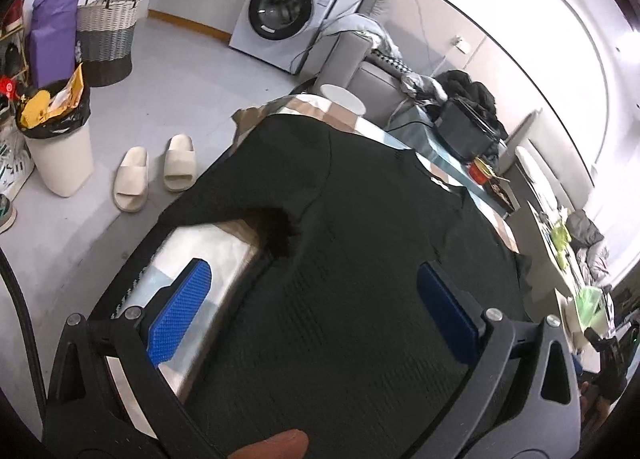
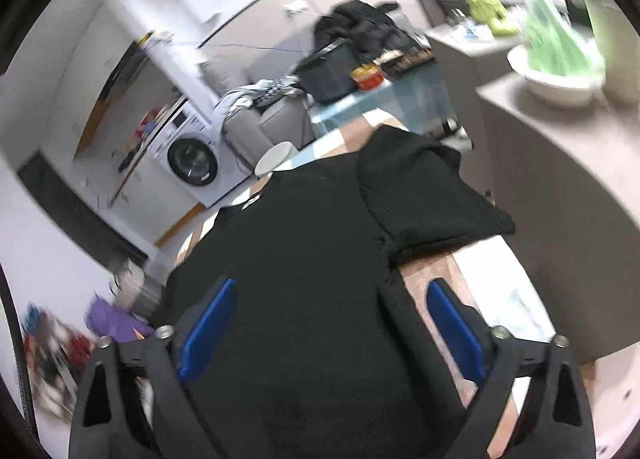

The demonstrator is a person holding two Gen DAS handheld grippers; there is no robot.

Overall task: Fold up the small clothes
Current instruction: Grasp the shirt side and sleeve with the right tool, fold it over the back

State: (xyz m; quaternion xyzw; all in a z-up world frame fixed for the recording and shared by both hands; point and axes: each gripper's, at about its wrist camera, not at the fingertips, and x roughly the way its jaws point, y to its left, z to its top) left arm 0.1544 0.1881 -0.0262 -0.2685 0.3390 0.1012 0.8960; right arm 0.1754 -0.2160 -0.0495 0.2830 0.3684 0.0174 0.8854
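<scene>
Left wrist view: no writing can be read; the washer [image 1: 286,15] bears small labels too blurred to make out. A black ribbed knit top [image 1: 340,239] lies spread flat on the tabletop [image 1: 208,247], which wears a checked cloth of tan, white and pale blue. One sleeve runs out toward the tabletop's left edge, with a dark fold at the armpit. The left gripper [image 1: 316,315] hangs over the top's lower part with its blue pads wide apart, one over bare cloth, the other over the knit; nothing is pinched. Slippers [image 1: 154,173] sit on the floor, near a bin [image 1: 60,139] and a basket [image 1: 108,35].

Right wrist view: blurred, and no lettering is legible. The top [image 2: 304,259] fills the middle, its sleeve [image 2: 424,195] folded in across the shoulder on the right. The right gripper [image 2: 332,335] stands spread above the hem area, one pad over the knit, the other over the tabletop [image 2: 500,299]; it grips nothing. A white bowl [image 2: 560,83] rests on a nearby counter.
</scene>
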